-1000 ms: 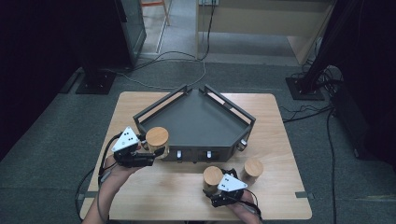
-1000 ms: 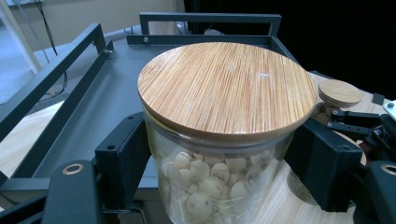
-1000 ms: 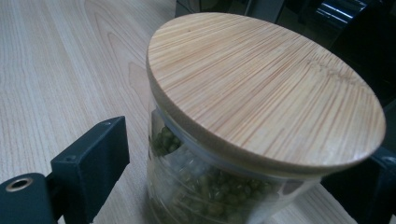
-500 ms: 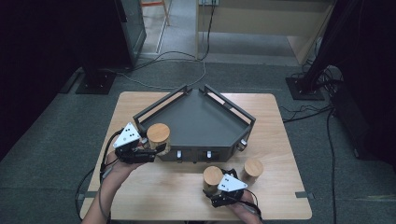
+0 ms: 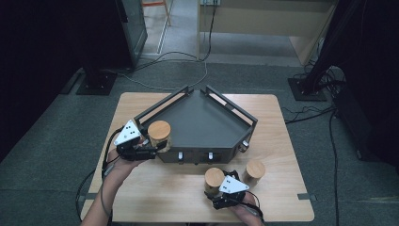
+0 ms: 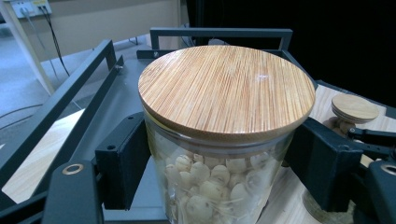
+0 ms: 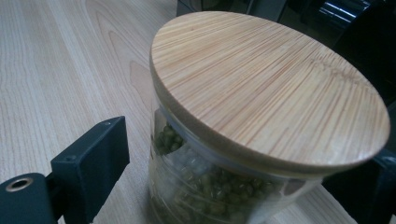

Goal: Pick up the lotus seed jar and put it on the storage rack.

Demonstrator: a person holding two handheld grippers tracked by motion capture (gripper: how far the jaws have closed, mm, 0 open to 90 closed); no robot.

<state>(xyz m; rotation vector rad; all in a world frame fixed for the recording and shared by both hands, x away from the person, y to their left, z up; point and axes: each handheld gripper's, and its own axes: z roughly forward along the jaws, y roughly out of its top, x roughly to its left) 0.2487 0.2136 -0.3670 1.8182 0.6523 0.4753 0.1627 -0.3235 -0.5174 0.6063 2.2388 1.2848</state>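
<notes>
My left gripper (image 5: pixel 149 147) (image 6: pixel 219 158) is shut on a glass jar of pale round seeds (image 6: pixel 210 182) with a bamboo lid (image 5: pixel 159 131). It holds the jar at the front-left corner of the dark metal tray (image 5: pixel 207 123); the jar's base is hidden. Near the table's front edge, a jar of green beans (image 5: pixel 214 178) (image 7: pixel 210 191) stands between the jaws of my right gripper (image 5: pixel 220 195) (image 7: pixel 233 186). A strip of bare table shows between its left pad (image 7: pixel 100 158) and the glass. The lid hides the right pad.
A third lidded jar (image 5: pixel 255 170) (image 6: pixel 355 108) stands on the wooden table (image 5: pixel 150 188) to the right of my right gripper. The tray has raised rails (image 6: pixel 60 112) along its back sides. Cables and stands lie on the floor beyond the table.
My left gripper has carried its jar slightly farther up and toward the tray. The right gripper and its jar have stayed where they were.
</notes>
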